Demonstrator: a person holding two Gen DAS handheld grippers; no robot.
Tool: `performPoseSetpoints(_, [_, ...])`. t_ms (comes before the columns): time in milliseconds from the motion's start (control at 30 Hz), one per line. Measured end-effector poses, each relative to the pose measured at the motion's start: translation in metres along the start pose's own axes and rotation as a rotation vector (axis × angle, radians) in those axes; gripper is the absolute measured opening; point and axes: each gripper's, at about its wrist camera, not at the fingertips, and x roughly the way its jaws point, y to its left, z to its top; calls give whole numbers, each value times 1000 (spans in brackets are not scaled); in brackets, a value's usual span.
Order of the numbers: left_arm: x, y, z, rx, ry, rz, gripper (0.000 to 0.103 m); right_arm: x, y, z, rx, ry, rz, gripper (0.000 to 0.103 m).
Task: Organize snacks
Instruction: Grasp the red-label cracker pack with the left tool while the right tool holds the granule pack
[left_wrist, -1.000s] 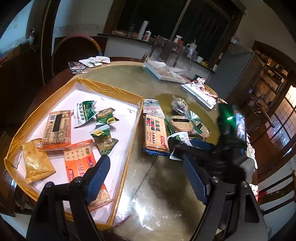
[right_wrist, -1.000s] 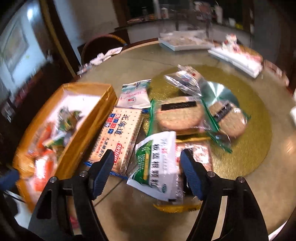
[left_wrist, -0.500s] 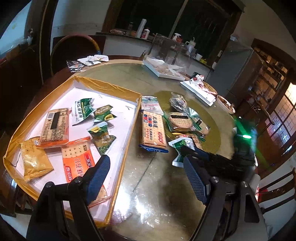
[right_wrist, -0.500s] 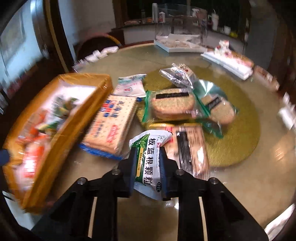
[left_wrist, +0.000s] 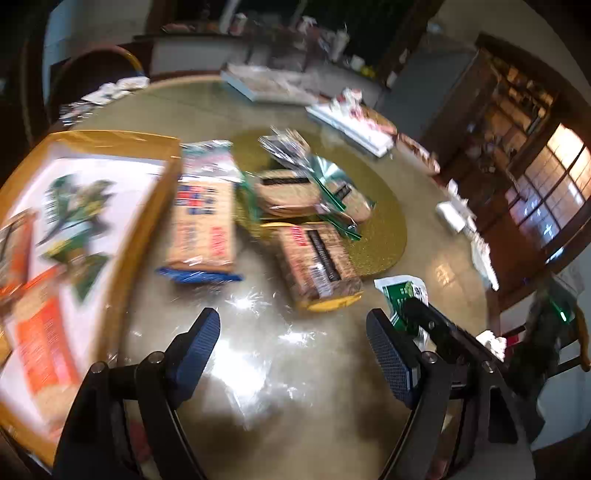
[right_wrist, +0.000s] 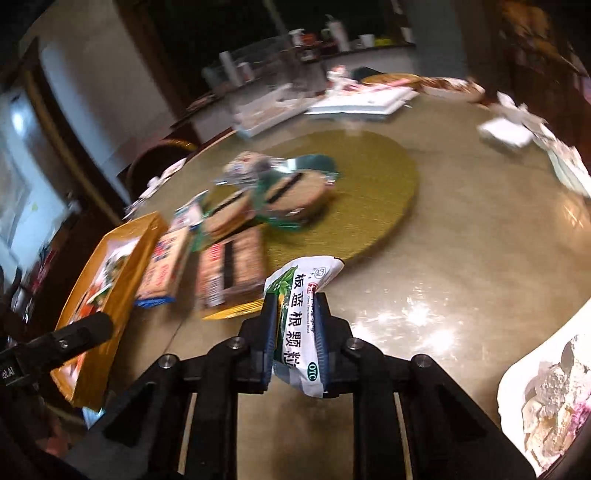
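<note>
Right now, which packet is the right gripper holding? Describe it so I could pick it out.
On the round glass-topped table, look just in front of the gold turntable. The right gripper is shut on a white-and-green sachet held off the table. Unlike the brown biscuit packs beside it, it is a flat sachet with large green Chinese characters.

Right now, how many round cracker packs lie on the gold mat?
2. One round cracker pack lies toward the tray side of the gold mat; the other round pack lies beside it, partly hidden by green wrapping.

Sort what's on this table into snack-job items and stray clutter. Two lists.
Job:
white-green sachet in right gripper
cracker pack
brown biscuit pack
round biscuit packs
orange tray

Clutter:
white trays
plate of scraps
crumpled paper
</note>
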Motion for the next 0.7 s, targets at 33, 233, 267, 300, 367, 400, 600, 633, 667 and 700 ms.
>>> performPoseSetpoints(33, [13, -4, 6, 6, 19, 9, 81, 2, -3, 0, 23, 0, -2, 21])
performPoseSetpoints(233, [68, -24, 31, 18, 74, 100, 81, 0, -6, -7, 55, -23, -4, 21])
performPoseSetpoints(267, [74, -28, 34, 22, 80, 103, 81, 0, -8, -7, 69, -25, -1, 21])
performPoseSetpoints(300, [81, -33, 37, 32, 87, 114, 81, 0, -10, -8, 77, -24, -2, 21])
performPoseSetpoints(367, [93, -39, 40, 44, 100, 154, 81, 0, -13, -10, 85, -25, 1, 21])
performPoseSetpoints(400, [97, -41, 41, 48, 107, 170, 81, 0, -14, -10, 83, -25, -3, 21])
performPoseSetpoints(600, [105, -48, 38, 111, 97, 270, 83, 0, -15, -12, 90, -27, 9, 21])
performPoseSetpoints(633, [105, -49, 35, 132, 92, 279, 83, 0, -15, -12, 88, -28, 7, 21])
performPoseSetpoints(667, [105, -50, 33, 150, 89, 290, 83, 1, -15, -13, 87, -29, 6, 21])
performPoseSetpoints(700, [105, -51, 31, 167, 81, 300, 83, 1, -15, -13, 87, -29, 7, 21])
